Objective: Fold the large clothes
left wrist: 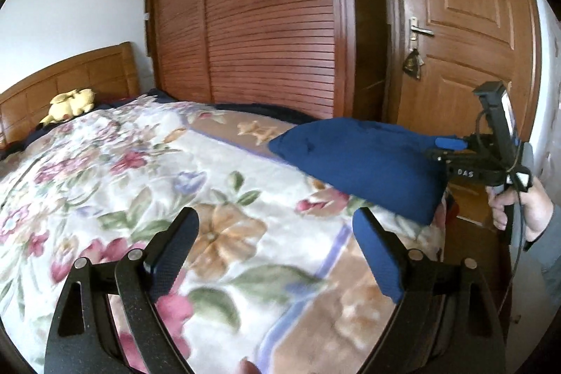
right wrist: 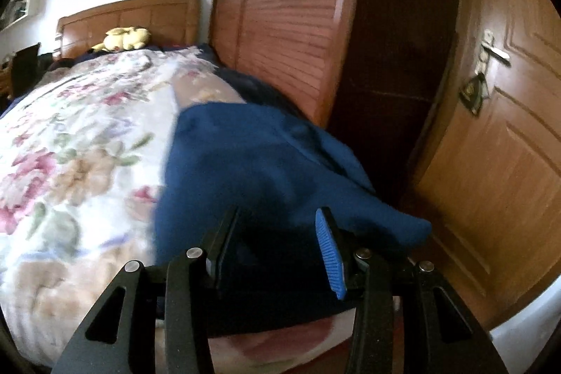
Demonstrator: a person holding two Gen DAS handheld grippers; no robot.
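The blue cloth (left wrist: pixel 361 160) lies bunched at the edge of the flowery bed (left wrist: pixel 147 170) near the door (left wrist: pixel 466 34), the right gripper (right wrist: pixel 280 247) pinching it in its fingers, while the left gripper (left wrist: pixel 277 255) hangs over the bed, fingers spread wide and empty.

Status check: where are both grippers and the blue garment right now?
Left gripper open, empty, over the floral blanket. Right gripper closed on the blue garment, bundled at the bed's edge. Nothing in the way.
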